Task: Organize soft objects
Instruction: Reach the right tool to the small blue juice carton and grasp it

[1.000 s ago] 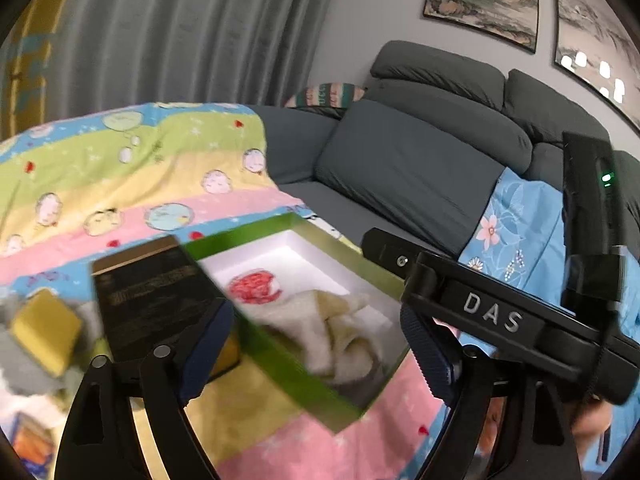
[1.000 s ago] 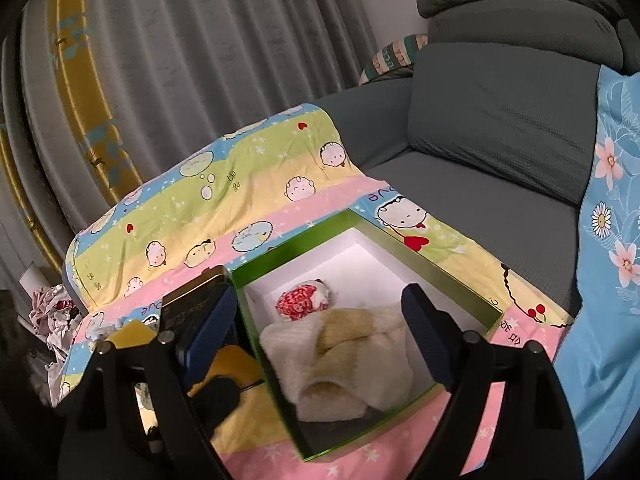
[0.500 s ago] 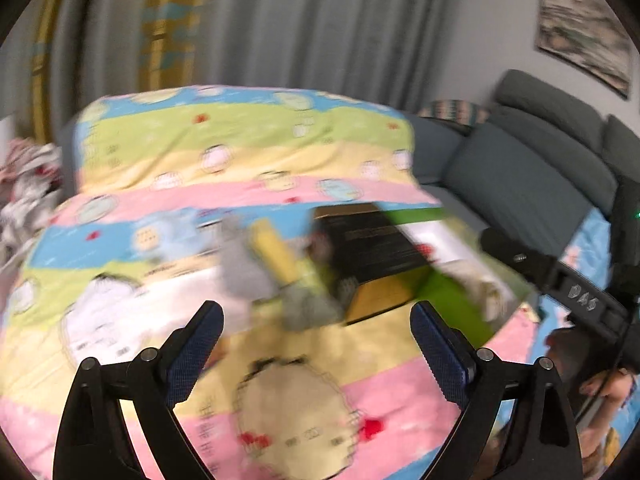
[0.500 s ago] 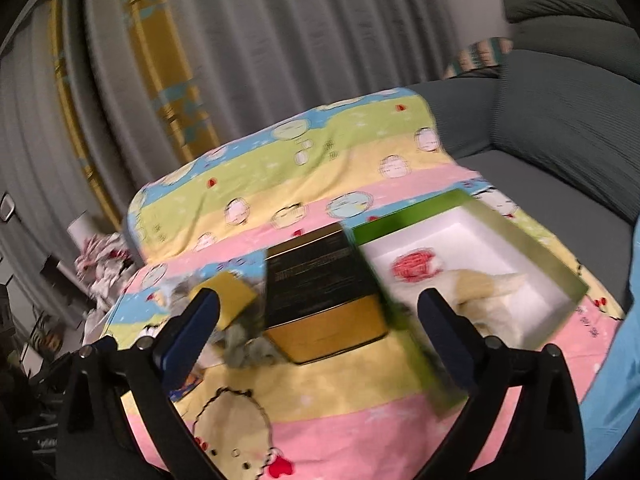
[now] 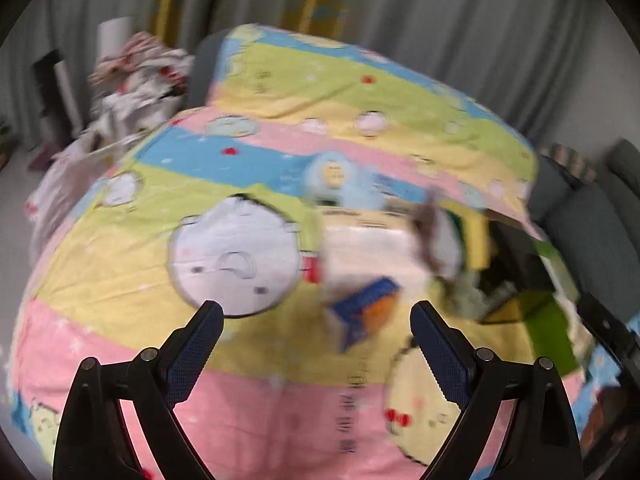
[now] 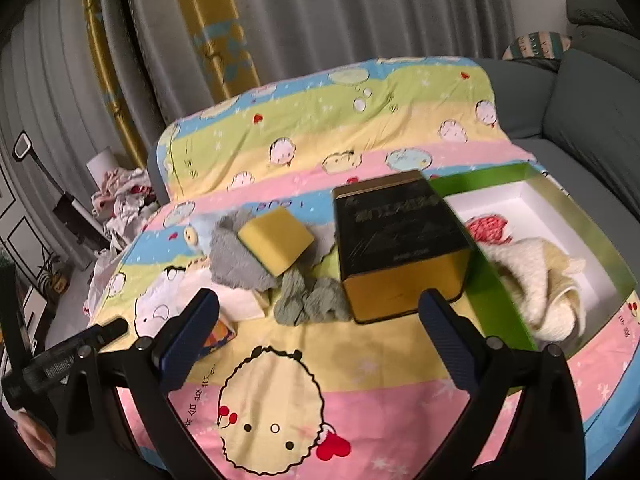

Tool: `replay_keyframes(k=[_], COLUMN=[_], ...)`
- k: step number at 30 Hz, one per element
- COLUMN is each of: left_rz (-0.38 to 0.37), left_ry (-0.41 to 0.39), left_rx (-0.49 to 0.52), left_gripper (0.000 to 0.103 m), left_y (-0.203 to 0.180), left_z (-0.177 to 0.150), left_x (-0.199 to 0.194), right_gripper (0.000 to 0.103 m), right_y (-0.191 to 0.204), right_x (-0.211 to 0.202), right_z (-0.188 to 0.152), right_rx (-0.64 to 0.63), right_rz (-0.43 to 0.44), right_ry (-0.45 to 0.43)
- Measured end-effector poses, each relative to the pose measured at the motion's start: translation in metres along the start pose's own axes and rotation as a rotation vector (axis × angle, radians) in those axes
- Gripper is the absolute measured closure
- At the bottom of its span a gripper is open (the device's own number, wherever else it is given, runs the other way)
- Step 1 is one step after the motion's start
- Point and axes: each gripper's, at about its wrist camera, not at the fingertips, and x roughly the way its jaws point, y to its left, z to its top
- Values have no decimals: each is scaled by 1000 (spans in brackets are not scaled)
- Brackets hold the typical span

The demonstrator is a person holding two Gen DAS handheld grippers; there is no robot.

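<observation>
Right wrist alone shows yellow sponge (image 6: 276, 239) on grey cloth (image 6: 236, 264).

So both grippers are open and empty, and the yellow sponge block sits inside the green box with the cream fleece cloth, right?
Not quite. The yellow sponge block lies outside the green box, on the grey cloths left of the black and gold tin, as the right wrist view shows. The rest holds: cream fleece cloth boxed, left gripper and right gripper open.

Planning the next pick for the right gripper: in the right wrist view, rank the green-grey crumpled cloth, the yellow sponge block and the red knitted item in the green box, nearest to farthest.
1. Green-grey crumpled cloth, just ahead of the right gripper, between its open jaws.
2. Yellow sponge block, farther back, left of centre, on a grey cloth.
3. Red knitted item, off right in the green box.
</observation>
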Motion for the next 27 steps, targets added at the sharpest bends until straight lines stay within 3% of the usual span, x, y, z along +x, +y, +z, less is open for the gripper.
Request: replay_keyframes(k=[3,9,11,13,16,20,22,24,27], left_rz=[25,13,2,-11,-16,-19,-37,-55,-119], left_ry=[1,63,94,108,124,176,199,206,225], left_rx=[-1,-43,-25,-20,-22,-48,-63,-62,-78], left_gripper=[8,8,8,8,10,29,33,45,67], left_y=[10,19,12,6,0,-3,-5,-9,-15], left_z=[3,-1,-5,-9,-13,-17,-19,-21,-23], left_x=[1,19,27,33,44,62,71,76,82], right_gripper=[3,6,11,26,35,41,46,54,59], right_y=[14,56,67,74,85,95,98,97,92], right_x=[12,49,69,87,113,143,156,169,173], right_z=[-5,-14,-13,-12,-10,-13,-17,-22,-28], right_rx=[-6,-42,-9,16,28,22,18,22,63], right_rz=[45,220,244,278,307,306,304,293,362], right_ry=[45,141,186,232,305,383,416,450,475])
